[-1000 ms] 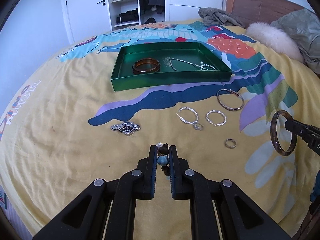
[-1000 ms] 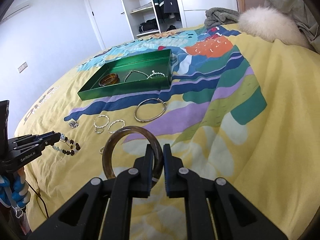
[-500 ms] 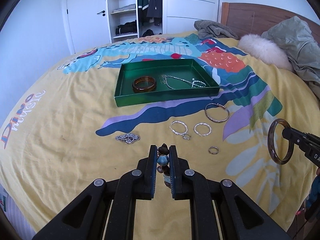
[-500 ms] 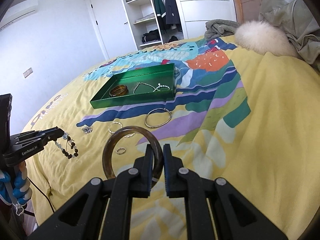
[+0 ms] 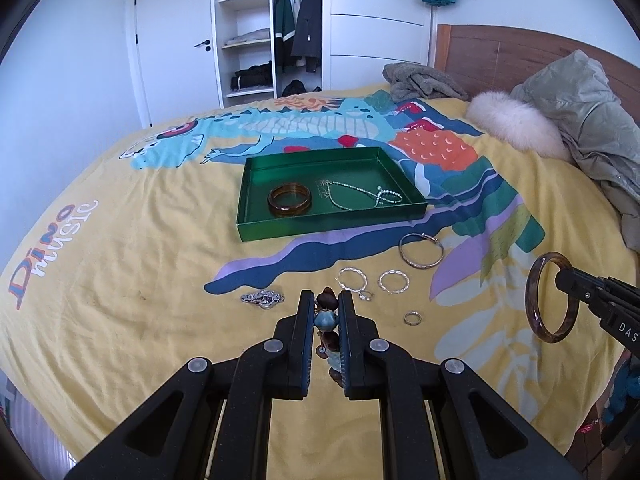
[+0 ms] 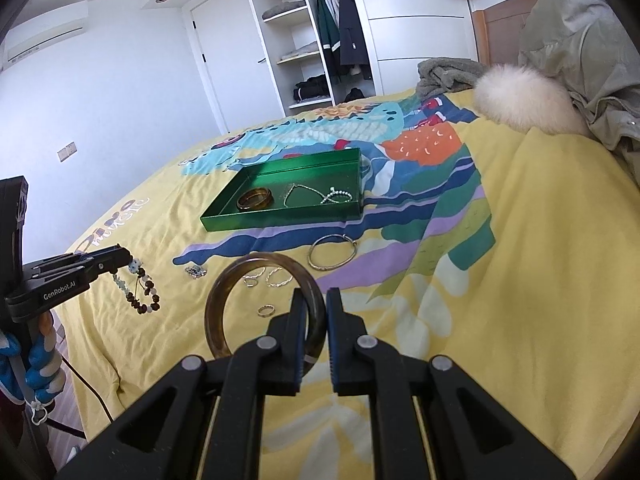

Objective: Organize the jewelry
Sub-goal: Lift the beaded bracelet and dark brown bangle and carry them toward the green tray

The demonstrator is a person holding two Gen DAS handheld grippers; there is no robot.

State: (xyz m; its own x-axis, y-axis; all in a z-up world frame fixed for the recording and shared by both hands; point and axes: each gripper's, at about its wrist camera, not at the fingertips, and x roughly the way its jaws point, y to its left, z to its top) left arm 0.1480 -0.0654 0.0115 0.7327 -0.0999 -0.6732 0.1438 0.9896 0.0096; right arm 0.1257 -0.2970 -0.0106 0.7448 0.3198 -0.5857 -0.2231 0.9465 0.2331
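Observation:
A green tray [image 5: 320,227] [image 6: 276,218] lies on the bedspread with an amber bangle [image 5: 289,199] and a silver chain necklace [image 5: 360,194] in it. My left gripper [image 5: 325,304] is shut on a beaded bracelet [image 5: 325,320], which hangs from it in the right wrist view [image 6: 140,292]. My right gripper [image 6: 316,300] is shut on a brown bangle [image 6: 224,304], also in the left wrist view [image 5: 552,298]. Both are held above the bed, short of the tray.
On the bedspread before the tray lie a silver bangle [image 5: 421,250], two twisted hoops [image 5: 352,278] [image 5: 394,281], a small ring [image 5: 412,317] and a brooch [image 5: 263,298]. A fur pillow [image 5: 516,124] and jacket [image 5: 592,120] lie at the right. A wardrobe [image 5: 280,28] stands behind.
Both grippers have risen and drawn back from the bed with their jewelry held; the tray and loose pieces look smaller and farther away.

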